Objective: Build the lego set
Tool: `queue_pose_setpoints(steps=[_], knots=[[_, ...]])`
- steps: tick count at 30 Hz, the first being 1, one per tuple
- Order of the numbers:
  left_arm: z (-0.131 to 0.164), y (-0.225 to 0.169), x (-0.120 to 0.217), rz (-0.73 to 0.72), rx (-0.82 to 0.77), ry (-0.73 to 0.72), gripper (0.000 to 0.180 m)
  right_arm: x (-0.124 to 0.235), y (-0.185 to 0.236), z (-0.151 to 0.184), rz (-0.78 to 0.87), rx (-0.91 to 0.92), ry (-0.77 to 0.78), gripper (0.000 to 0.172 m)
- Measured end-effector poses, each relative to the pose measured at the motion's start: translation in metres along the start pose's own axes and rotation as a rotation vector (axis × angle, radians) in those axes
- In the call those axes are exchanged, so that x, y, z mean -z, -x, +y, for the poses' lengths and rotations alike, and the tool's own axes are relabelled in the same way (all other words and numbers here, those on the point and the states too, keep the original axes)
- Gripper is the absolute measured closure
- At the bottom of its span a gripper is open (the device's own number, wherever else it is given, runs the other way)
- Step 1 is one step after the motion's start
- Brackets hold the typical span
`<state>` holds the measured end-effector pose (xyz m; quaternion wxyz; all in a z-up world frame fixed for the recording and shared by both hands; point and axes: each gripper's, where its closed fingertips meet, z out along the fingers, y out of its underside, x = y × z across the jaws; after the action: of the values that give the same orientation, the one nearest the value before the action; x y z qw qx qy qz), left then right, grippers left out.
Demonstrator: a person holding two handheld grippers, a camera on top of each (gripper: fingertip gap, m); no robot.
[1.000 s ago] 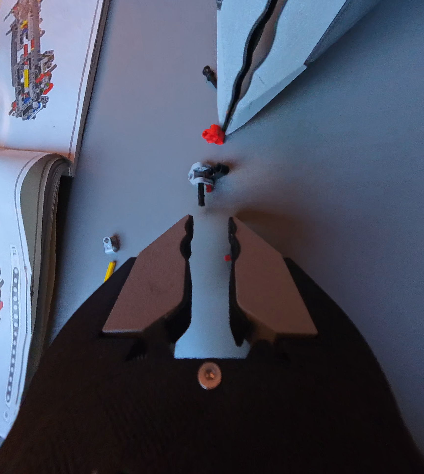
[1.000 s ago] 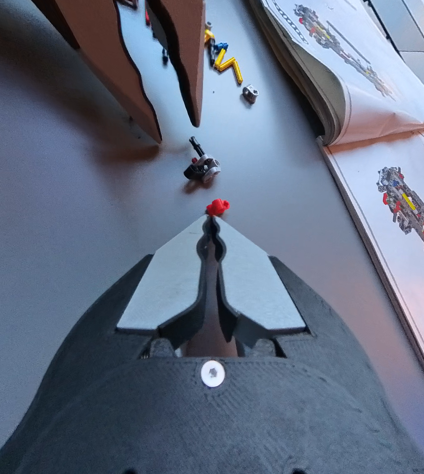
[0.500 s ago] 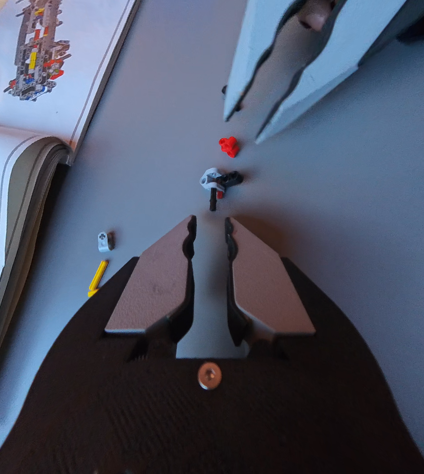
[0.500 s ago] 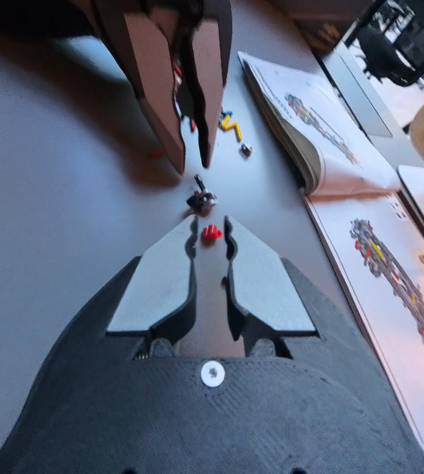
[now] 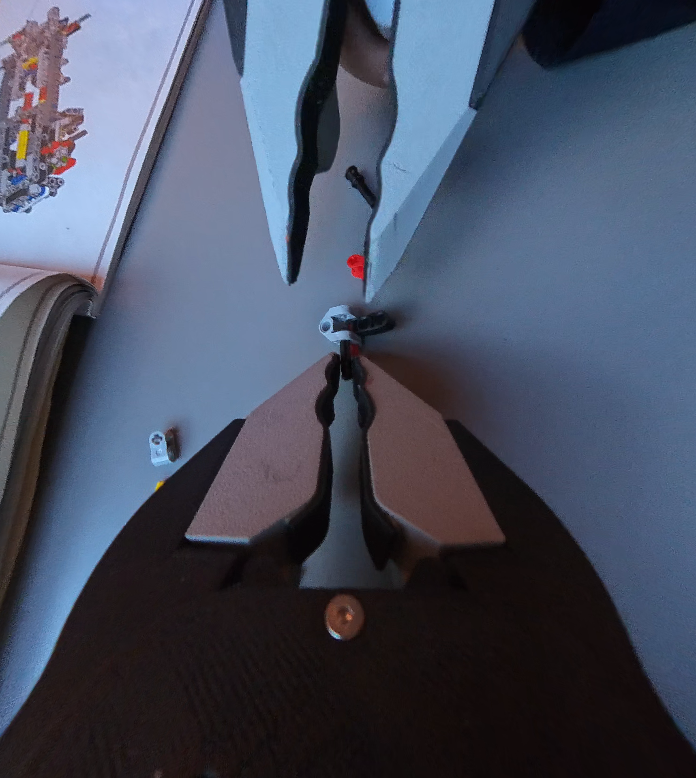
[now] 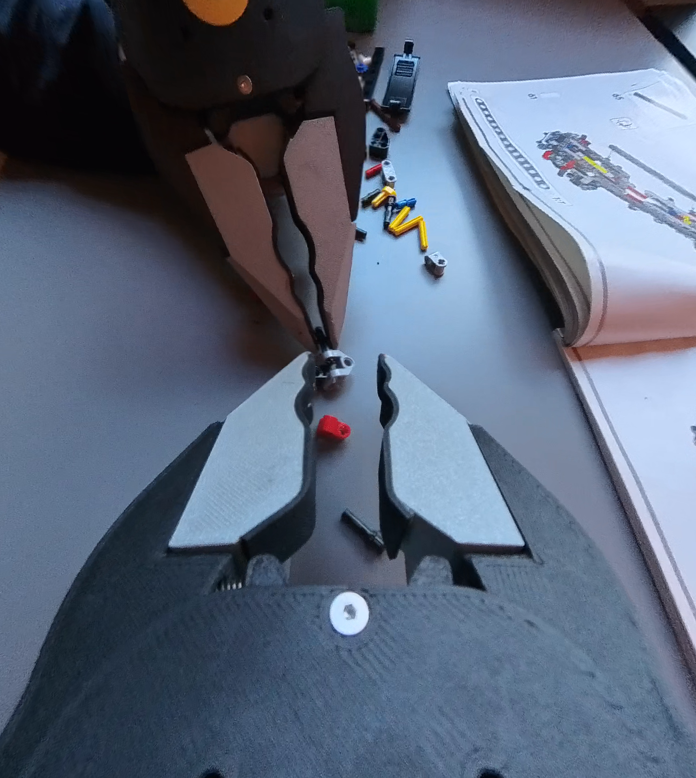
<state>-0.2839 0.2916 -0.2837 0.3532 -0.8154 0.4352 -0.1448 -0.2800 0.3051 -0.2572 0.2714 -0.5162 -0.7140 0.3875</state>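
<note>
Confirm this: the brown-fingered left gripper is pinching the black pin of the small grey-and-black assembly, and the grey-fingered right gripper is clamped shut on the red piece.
One part is wrong. The right gripper is open, not clamped: the red piece lies loose on the table between its spread fingers, as the right wrist view shows. The left gripper does pinch the assembly's black pin.

Hobby or office desk: grey tabletop under my claws, open building-set instruction booklet right of my right claw, loose small plastic construction parts scattered ahead.
</note>
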Motion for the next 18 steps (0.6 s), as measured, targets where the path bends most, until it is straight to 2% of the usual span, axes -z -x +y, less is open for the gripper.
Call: queue_pose_setpoints(steps=[4,8,18], knots=[[-0.001,-0.004,-0.002,-0.047,-0.126,-0.025,0.177,-0.008,0.007,0.011,-0.026,0.016,0.057,0.146],[-0.002,-0.006,-0.002,-0.097,-0.223,-0.029,0.177,-0.012,0.010,0.014,0.003,0.079,0.087,0.157],[-0.003,-0.005,-0.001,-0.120,-0.233,-0.044,0.177,-0.013,0.011,0.015,0.043,0.129,0.090,0.161]])
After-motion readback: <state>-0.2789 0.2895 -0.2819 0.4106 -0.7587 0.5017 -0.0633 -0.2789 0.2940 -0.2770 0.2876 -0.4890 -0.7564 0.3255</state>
